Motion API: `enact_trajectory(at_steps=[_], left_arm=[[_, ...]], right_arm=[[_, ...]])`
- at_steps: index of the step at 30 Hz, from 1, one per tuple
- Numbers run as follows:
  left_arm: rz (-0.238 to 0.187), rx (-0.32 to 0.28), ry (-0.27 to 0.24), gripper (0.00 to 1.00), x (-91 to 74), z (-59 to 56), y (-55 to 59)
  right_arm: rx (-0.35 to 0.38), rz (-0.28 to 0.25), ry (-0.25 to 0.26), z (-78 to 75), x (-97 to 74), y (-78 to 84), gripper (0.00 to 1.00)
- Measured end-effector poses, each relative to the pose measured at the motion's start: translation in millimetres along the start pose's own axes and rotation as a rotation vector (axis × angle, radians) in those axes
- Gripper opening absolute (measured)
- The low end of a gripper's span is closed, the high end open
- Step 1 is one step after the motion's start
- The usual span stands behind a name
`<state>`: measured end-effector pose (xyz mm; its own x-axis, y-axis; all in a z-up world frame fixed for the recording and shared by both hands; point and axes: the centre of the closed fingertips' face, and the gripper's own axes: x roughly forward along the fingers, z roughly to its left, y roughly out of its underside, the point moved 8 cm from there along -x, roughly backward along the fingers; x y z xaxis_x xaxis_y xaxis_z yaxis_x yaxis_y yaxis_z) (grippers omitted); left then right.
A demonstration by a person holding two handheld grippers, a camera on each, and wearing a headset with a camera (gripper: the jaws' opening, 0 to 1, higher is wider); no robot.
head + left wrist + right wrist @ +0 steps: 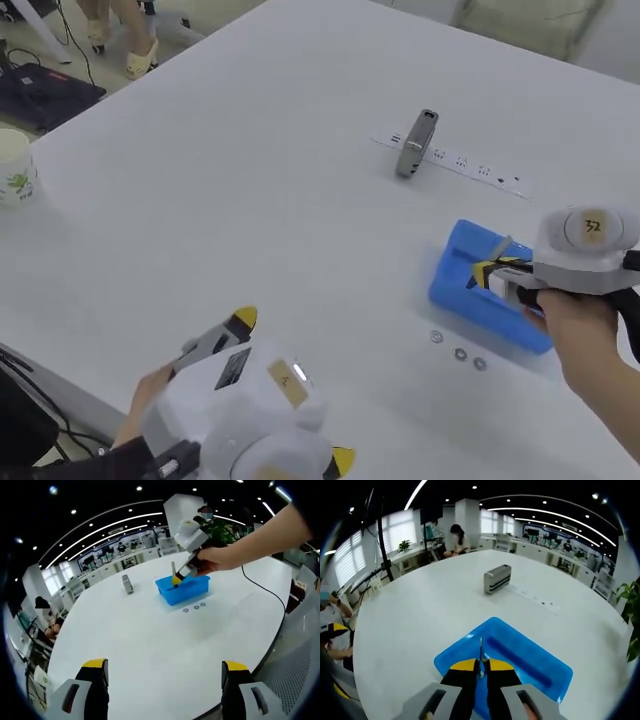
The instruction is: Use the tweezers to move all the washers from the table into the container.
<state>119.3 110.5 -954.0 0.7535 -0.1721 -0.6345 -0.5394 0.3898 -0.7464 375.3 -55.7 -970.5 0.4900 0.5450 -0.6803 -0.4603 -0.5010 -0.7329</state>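
Observation:
A blue container (470,290) sits on the white table, with three small washers (459,354) lying on the tabletop just in front of it. My right gripper (487,274) hovers over the container, shut on thin metal tweezers (480,650) whose tips point down at the container (525,657). My left gripper (292,391) stays near the table's front edge, open, with nothing between its jaws. In the left gripper view my left gripper (164,666) faces the container (182,590), the washers (196,607) and the right gripper (181,576) above them.
A grey metal block (416,143) lies on a white power strip (470,165) beyond the container. A paper cup (14,170) stands at the far left edge. A person's feet show on the floor past the table.

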Motion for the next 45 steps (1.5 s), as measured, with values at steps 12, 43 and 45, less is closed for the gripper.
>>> enact_trajectory(at_steps=[12, 43, 45], left_arm=[[-0.003, 0.007, 0.003, 0.96, -0.6, -0.8, -0.6], [-0.021, 0.013, 0.0, 0.95, -1.8, -0.3, -1.7], [-0.018, 0.015, 0.0, 0.95, -1.4, -0.3, -1.5]], right_arm=[[0.007, -0.037, 0.0, 7.2, -20.5, -9.1, 0.03], [-0.06, -0.146, -0.048, 41.0, -74.6, -18.5, 0.03], [-0.052, -0.144, -0.059, 44.1, -73.7, -15.2, 0.03]])
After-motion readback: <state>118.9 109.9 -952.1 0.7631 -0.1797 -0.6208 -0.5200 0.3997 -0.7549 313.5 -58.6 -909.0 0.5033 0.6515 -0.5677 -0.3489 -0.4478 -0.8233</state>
